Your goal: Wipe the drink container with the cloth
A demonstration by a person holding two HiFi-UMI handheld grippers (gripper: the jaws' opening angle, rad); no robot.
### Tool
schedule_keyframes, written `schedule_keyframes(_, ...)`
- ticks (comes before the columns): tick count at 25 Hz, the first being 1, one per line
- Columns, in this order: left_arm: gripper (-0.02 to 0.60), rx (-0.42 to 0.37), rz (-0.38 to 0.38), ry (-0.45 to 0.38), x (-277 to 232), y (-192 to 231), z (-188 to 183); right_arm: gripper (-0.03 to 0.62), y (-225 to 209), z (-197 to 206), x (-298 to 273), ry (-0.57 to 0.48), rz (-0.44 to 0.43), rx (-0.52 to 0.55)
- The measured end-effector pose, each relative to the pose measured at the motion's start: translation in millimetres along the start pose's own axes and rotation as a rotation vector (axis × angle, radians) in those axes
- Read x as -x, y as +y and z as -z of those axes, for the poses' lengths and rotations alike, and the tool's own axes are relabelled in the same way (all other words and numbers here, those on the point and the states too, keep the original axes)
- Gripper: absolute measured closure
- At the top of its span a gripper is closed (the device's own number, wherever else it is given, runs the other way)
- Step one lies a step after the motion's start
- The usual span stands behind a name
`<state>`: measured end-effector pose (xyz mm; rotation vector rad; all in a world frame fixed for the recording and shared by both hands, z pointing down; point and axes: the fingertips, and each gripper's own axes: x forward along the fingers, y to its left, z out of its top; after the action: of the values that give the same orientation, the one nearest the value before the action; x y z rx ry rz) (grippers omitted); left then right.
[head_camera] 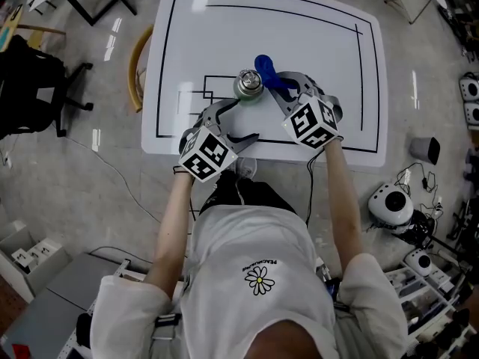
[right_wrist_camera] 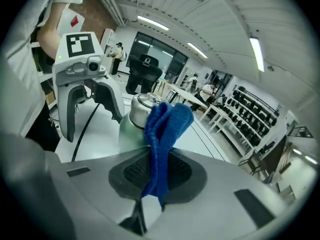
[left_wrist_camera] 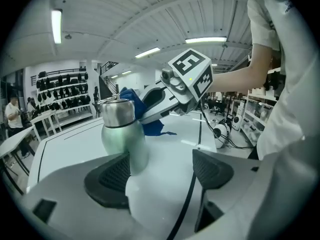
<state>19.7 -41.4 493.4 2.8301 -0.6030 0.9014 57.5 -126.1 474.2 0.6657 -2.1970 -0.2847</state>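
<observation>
A steel drink container [head_camera: 248, 83] stands upright on the white table [head_camera: 299, 36], a little in from the front edge. My right gripper [head_camera: 283, 90] is shut on a blue cloth [head_camera: 268, 71], which hangs beside the container's top on its right side. In the right gripper view the cloth [right_wrist_camera: 162, 134] is pinched between the pads, and the container [right_wrist_camera: 131, 126] stands just behind it. My left gripper [head_camera: 244, 120] is open. In the left gripper view the container [left_wrist_camera: 120, 129] sits just ahead of the left pad [left_wrist_camera: 107, 179], with nothing clamped.
Black lines are drawn on the tabletop. A black office chair [head_camera: 30, 88] stands on the floor to the left and a wooden chair back [head_camera: 136, 66] by the table's left edge. White devices and cables [head_camera: 391, 204] lie on the floor to the right.
</observation>
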Motion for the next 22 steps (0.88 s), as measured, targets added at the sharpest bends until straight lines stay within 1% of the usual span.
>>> schedule_keyframes(4,0.201,-0.002,0.005,-0.003,-0.3,0.5,-2.2,0.551,10.4,-6.5,4.8,0.013,0.007,0.067)
schedule_keyframes(8,0.201,-0.002,0.011,-0.005,1.3,0.6,-1.3,0.551,21.7,-12.6,18.8,0.025,0.015,0.099)
schedule_keyframes(12,0.201,-0.001,0.022,-0.013,1.3,-3.5,-1.5,0.551,33.2,-19.1,25.6,0.029,0.025,0.110)
schedule_keyframes(16,0.201,0.016,0.031,-0.032,-1.2,-5.2,-2.9,0.551,37.8,-24.7,29.0,0.030,0.035,0.116)
schedule_keyframes(19,0.201,-0.002,0.066,-0.044,-5.4,-15.0,-8.3,0.551,40.8,-28.0,32.6,0.019,0.039,0.106)
schedule_keyframes(20,0.201,-0.007,0.073,-0.053,-6.0,-17.9,-11.5,0.551,41.3,-28.0,33.1,0.018,0.043,0.100)
schedule_keyframes(22,0.201,0.011,0.065,-0.079,0.1,-15.1,-14.4,0.551,41.5,-27.1,32.7,0.025,0.055,0.089)
